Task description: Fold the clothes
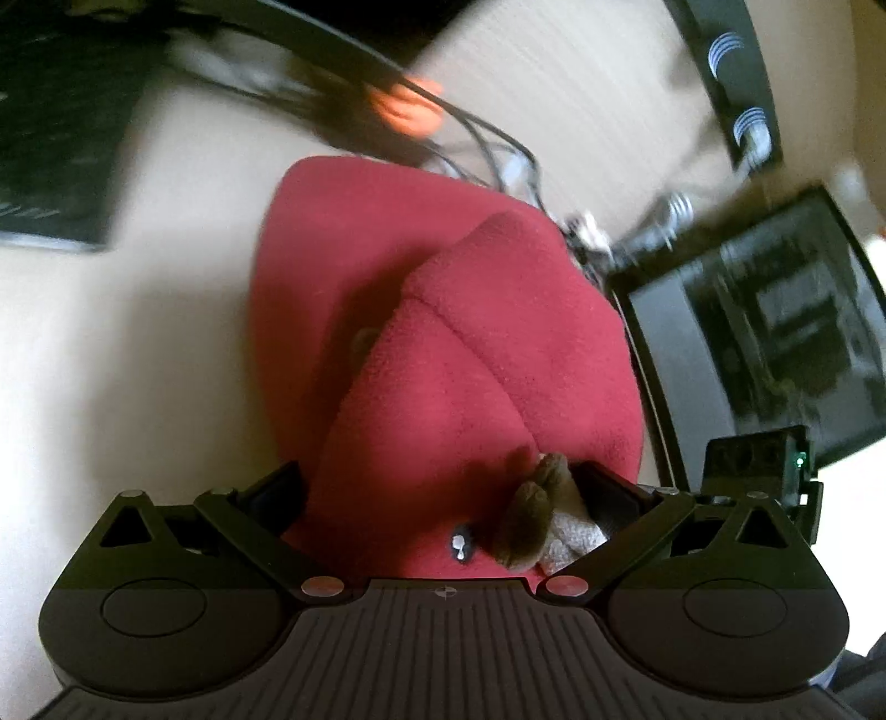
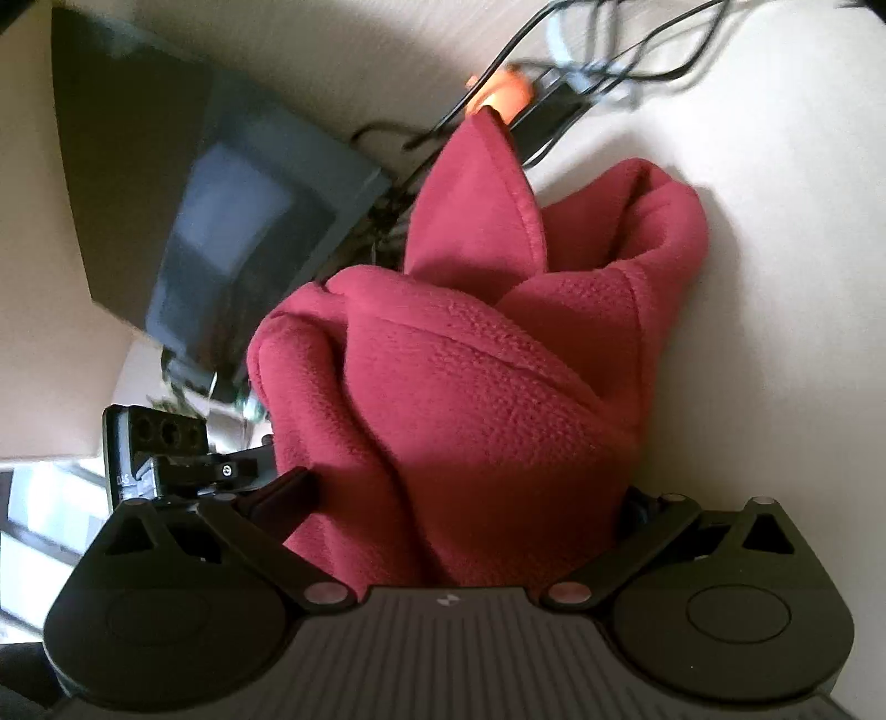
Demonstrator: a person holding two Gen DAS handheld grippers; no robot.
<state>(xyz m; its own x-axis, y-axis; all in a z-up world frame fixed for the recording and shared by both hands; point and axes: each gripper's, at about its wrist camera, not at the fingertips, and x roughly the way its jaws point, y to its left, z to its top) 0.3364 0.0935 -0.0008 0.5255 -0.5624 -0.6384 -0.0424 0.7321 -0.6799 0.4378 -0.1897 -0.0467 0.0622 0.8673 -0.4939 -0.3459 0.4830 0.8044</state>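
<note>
Two grippers: both are clamping one red fleece over a pale table.
Fleece: red garment (image 1: 443,343) is hanging bunched between the jaws in the left wrist view, and draping in thick folds (image 2: 470,399) in the right wrist view.
Fleece position: its lower end is resting on, or hanging just above, the table; which one cannot be told.
Left gripper: (image 1: 443,493) its jaws are closing on the fleece, with fabric filling the gap between them.
Left gripper detail: a brown furry piece (image 1: 531,520) and a grey-white lining (image 1: 570,537) are showing beside the right finger; a small dark tab (image 1: 459,545) is sitting on the red cloth near them.
Right gripper: (image 2: 459,498) its jaws are gripping a thick fold of the fleece, and cloth is covering most of both fingers.
Seams: a stitched line is running across the fleece in both views.
Table: pale surface (image 1: 138,360) is lying under the fleece, also visible at (image 2: 775,277).
Cables: black leads (image 1: 470,127) are trailing across the table beyond the fleece, seen again at (image 2: 609,50).
Orange item: a blurred orange object (image 1: 410,108) is sitting among the cables, just behind the fleece tip (image 2: 504,88).
Dark panel: a dark flat screen-like item (image 1: 775,343) is lying beside the fleece, blurred at (image 2: 232,221).
</note>
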